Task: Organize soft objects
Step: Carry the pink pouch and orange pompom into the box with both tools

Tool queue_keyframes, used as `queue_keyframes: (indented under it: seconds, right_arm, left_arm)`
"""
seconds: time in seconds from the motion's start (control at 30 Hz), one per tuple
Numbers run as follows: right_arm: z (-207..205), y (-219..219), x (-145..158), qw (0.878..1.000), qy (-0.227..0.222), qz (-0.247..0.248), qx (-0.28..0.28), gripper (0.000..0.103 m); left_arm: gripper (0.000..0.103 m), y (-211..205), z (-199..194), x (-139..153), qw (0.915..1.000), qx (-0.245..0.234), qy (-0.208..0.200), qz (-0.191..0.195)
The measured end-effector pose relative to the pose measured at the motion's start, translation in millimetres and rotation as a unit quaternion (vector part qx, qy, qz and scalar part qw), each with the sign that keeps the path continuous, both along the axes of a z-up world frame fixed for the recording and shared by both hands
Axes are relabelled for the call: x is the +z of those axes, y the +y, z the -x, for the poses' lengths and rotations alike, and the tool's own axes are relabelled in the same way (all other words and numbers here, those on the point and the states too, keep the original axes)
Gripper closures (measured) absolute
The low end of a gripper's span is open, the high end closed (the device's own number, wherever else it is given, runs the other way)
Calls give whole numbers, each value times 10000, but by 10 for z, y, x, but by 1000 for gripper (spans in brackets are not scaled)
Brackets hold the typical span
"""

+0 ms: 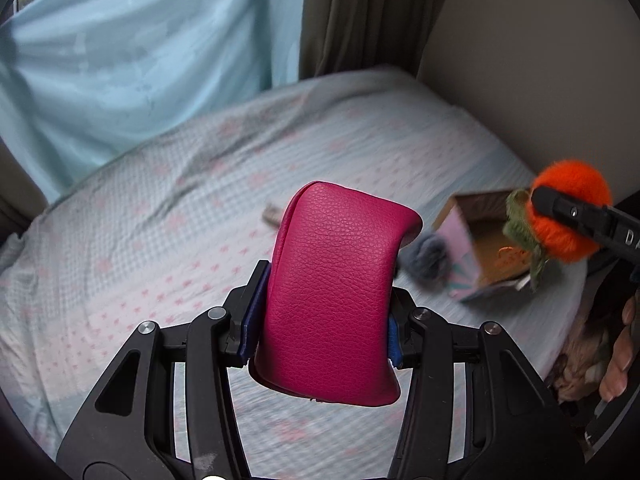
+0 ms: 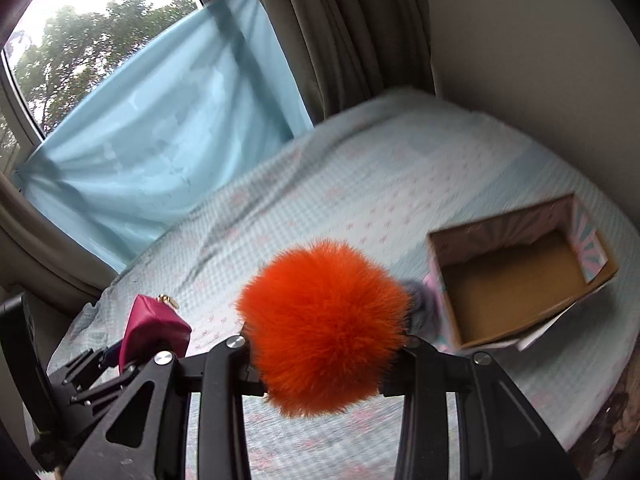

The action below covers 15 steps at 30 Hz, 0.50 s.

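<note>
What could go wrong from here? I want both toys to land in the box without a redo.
1. The pink pouch bulges well past the left claw, so it may squirm out.
2. The box is light cardboard near the bed's edge; a nudge could tip it.
3. The grey pompom sits against the box wall and could be knocked away.

Magenta leather pouch (image 1: pixel 332 300), orange fluffy pompom (image 2: pixel 324 332), pale blue bedsheet (image 1: pixel 160 240) with pink stars, brown-lined box (image 2: pixel 516 276) at three o'clock
</note>
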State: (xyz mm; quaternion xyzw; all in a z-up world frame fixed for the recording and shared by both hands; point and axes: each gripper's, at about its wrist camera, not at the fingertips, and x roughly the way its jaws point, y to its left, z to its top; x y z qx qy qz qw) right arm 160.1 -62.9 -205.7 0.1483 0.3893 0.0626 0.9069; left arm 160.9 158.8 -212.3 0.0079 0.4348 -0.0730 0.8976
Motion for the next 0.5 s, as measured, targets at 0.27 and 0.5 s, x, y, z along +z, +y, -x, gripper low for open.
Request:
queue_keyframes:
  seconds: [0.27, 0.5]
  right_arm:
    - [-26, -754, 402, 9992, -187, 201, 298, 69]
    - [-268, -1552, 357, 9983, -58, 330, 487, 69]
  left_arm:
    - [59, -951, -91, 374, 9996, 157, -150, 205]
    - [59, -1919, -387, 249, 9992, 228, 8, 316]
